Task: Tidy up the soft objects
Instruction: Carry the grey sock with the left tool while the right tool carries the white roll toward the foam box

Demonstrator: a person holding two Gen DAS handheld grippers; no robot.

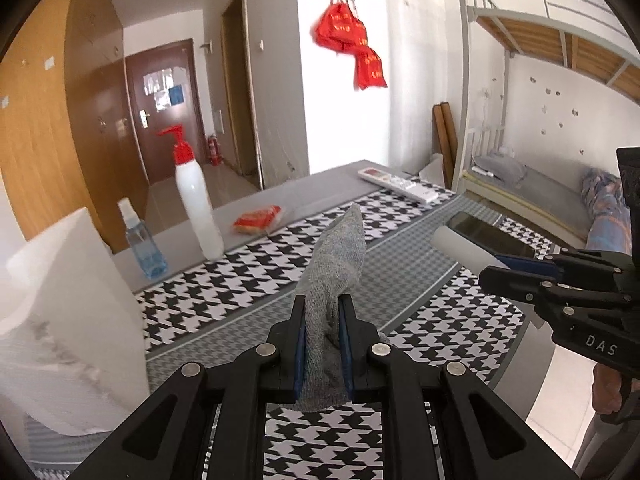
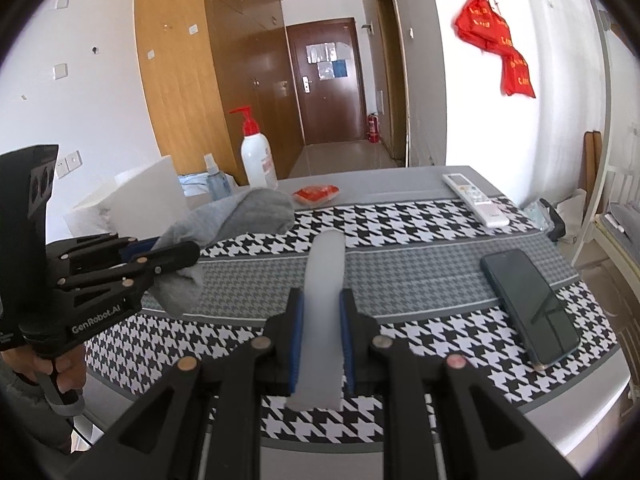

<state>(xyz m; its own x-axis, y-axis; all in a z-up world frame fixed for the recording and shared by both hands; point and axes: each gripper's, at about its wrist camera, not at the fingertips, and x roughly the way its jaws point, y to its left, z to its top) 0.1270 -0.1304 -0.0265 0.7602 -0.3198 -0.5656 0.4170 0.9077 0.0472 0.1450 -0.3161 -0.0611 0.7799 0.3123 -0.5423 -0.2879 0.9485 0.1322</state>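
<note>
The left tongs (image 1: 323, 344) are pinched on a grey sock (image 1: 338, 256), which stands up limp between the blue pads and droops over them; it looks light, soft and loosely knitted, so it should fold and slump wherever it is not held, and a grip near the middle of its length would likely keep both ends from trailing; from the right wrist view the same sock (image 2: 240, 216) bulges out past the left tongs (image 2: 160, 258) above the near left part of the table. The right tongs (image 2: 320, 344) are pressed on a pale white strip (image 2: 324, 304), blurred here, smooth and stiffer-looking than the sock, held out level over the cloth; whether it is soft I cannot tell. Below both lies a table (image 1: 256, 196) covered by a houndstooth cloth (image 2: 400, 216) in black, white and grey bands; a dark phone (image 2: 528, 304) lies at the near right; farther off, a white remote (image 2: 476, 198) at the far right, a red packet (image 2: 316, 193) near the far edge, a white pump bottle (image 2: 258, 152) and a blue spray bottle (image 1: 140, 240) at the far left beside a white box (image 1: 72, 320). Beyond are a wooden wardrobe, a brown door (image 2: 326, 80), red bags (image 1: 348, 40) on the white wall, and a bunk bed (image 1: 540, 40) at the right.
</note>
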